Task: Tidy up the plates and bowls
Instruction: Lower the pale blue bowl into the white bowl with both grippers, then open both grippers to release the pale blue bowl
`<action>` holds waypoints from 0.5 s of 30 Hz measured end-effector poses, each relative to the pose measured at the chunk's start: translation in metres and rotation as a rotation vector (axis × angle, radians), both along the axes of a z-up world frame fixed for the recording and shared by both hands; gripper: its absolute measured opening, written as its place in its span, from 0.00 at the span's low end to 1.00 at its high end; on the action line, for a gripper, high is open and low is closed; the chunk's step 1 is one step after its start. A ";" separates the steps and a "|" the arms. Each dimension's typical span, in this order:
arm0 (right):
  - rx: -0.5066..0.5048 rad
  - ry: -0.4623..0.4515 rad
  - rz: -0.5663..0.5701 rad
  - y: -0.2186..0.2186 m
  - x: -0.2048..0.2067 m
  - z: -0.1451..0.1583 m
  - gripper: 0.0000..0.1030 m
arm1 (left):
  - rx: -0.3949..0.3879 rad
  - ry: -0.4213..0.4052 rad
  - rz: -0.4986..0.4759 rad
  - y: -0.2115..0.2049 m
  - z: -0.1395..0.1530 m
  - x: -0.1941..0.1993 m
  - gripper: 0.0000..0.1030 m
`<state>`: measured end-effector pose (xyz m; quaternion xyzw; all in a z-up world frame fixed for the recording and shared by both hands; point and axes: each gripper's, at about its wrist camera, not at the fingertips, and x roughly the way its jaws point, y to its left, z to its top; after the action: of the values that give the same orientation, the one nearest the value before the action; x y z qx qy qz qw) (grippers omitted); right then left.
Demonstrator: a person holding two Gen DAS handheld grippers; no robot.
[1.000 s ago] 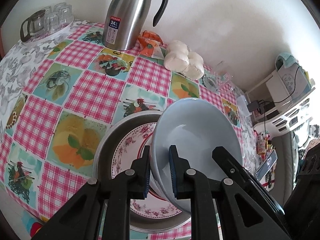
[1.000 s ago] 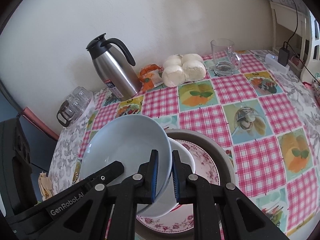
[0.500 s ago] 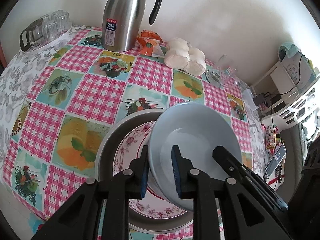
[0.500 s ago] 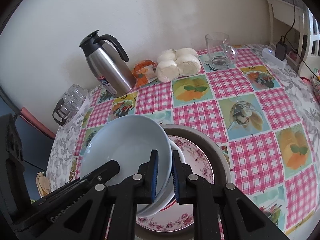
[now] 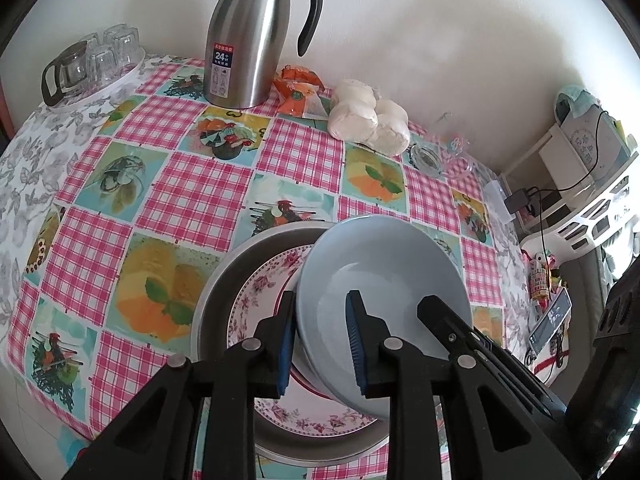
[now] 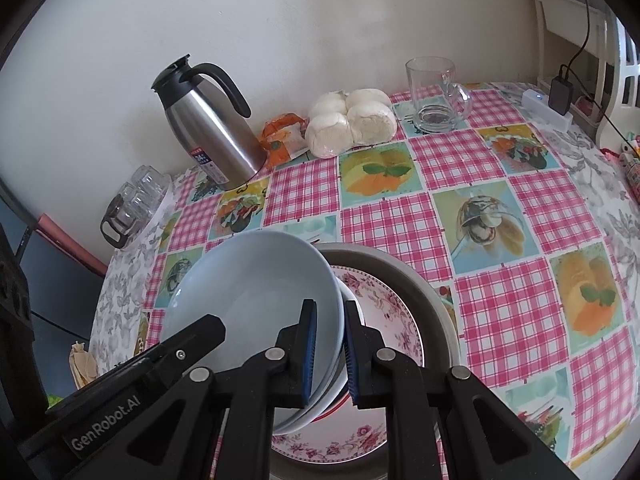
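Pale blue bowl (image 5: 384, 300) sits tilted over the floral plate (image 5: 256, 312); right tool (image 6: 328, 354) pinches its right rim, left tool (image 5: 320, 344) straddles the left rim, slackened.

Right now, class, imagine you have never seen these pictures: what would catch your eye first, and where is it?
First the pale blue bowl, tilted over a floral plate in a grey metal basin near the table's front edge. The right gripper is clamped on its rim; the left gripper straddles the opposite rim with a gap at one pad. Behind, a steel jug stands by the wall on the pink checked tablecloth.
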<state>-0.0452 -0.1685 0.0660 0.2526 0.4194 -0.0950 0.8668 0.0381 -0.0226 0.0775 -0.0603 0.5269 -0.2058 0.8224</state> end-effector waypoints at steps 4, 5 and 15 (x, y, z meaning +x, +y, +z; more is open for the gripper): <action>-0.006 -0.008 0.002 0.000 -0.001 0.003 0.15 | 0.010 -0.035 0.018 0.004 0.006 -0.003 0.26; -0.010 -0.008 0.003 0.000 -0.001 0.003 0.15 | 0.004 -0.039 0.018 0.005 0.007 -0.003 0.26; -0.055 -0.043 -0.026 -0.002 -0.006 0.013 0.15 | -0.010 -0.043 0.016 0.006 0.007 -0.003 0.26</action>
<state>-0.0511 -0.1707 0.0795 0.2363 0.3946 -0.1123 0.8808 0.0348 -0.0169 0.0849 -0.0643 0.5074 -0.2033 0.8349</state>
